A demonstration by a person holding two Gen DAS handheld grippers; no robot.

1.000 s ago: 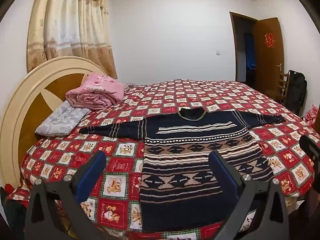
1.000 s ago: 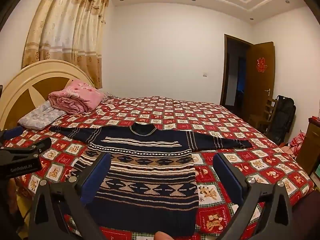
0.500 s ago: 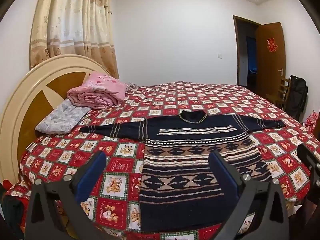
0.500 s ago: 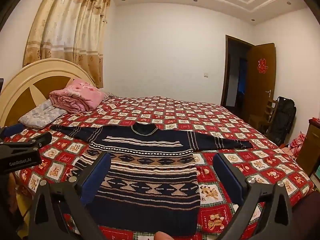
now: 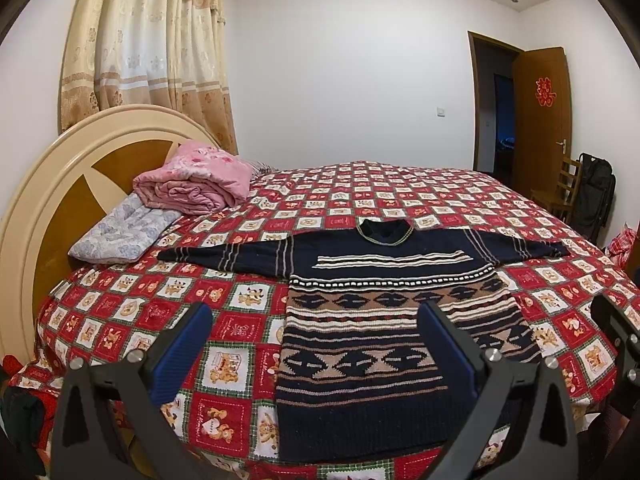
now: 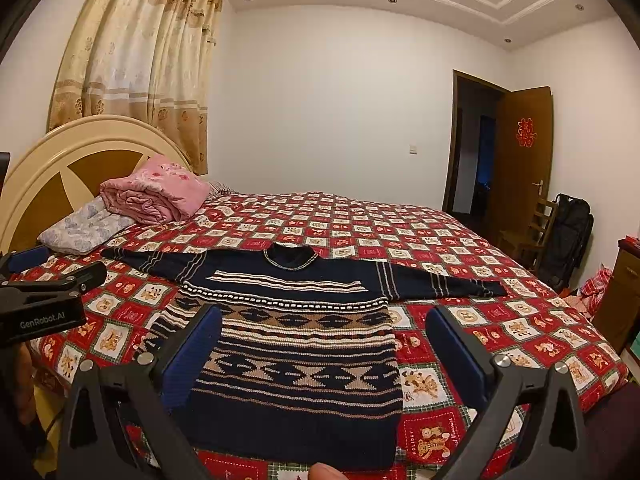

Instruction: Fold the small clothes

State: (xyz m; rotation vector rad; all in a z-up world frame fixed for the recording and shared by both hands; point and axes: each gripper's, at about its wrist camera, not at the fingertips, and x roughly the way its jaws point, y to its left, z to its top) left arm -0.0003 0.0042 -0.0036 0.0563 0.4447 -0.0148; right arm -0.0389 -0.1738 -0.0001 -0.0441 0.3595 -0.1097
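Sweater (image 5: 384, 320): it is lying flat on the bed (image 5: 400, 196), sleeves spread, hem nearest you.
Left gripper (image 5: 316, 320): you are holding it wide apart, empty, above the hem.
Right gripper (image 6: 324, 324): also gaping, empty.
Advice: pinch one sleeve's cuff and fold inward.

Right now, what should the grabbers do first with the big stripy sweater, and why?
Probably reach the left gripper toward the sweater sleeve on its side and pinch the cuff, ready to fold it inward. The sweater lies flat on the bed with both sleeves spread, and both the left and the right gripper hang open, holding nothing.
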